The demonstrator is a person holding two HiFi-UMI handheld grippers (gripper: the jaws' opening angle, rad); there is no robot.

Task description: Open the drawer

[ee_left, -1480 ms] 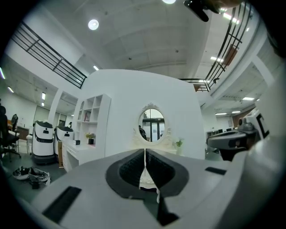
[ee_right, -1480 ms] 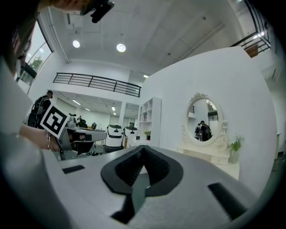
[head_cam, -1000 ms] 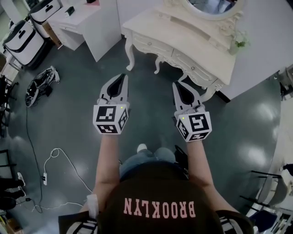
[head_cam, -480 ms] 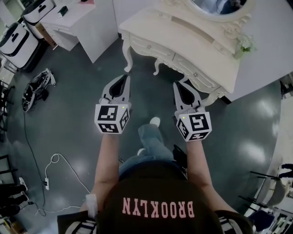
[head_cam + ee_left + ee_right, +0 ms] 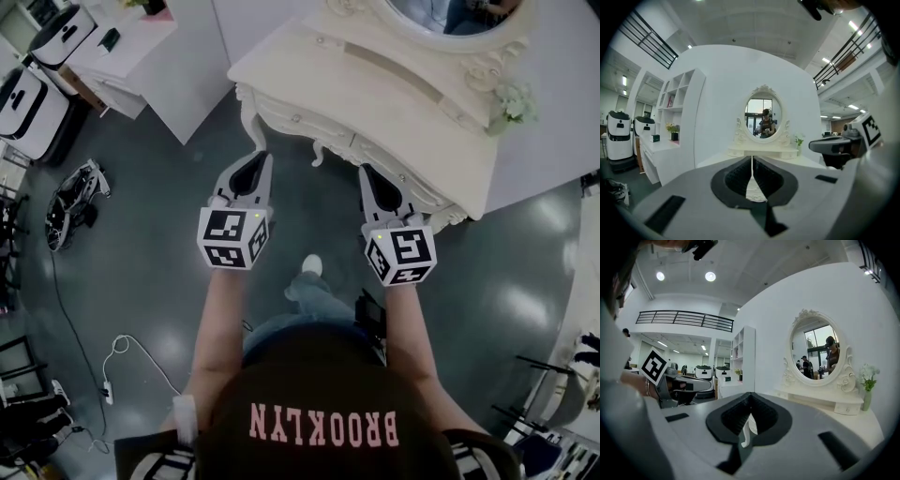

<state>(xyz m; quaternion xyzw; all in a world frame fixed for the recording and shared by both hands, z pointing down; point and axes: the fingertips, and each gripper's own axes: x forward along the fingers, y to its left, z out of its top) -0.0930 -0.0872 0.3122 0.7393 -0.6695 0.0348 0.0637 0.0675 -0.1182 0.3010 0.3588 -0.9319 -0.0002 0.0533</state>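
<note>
Closing in on vanity point(image 5: 375, 89) vs 1s ago, left gripper point(image 5: 254, 157) & right gripper point(image 5: 368, 172) both pinched together, empty, near drawer point(image 5: 287, 114) front, drawer unopened, no contact yet.

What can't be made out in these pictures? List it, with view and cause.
- Head view: the right tongs cover part of the right-hand drawer front.
- Head view: the mirror is cut off by the top edge.
- Left gripper view: the left tongs, shut, block the dressing table below its top, drawers included.
- Right gripper view: likewise, no drawer front shows.
</note>
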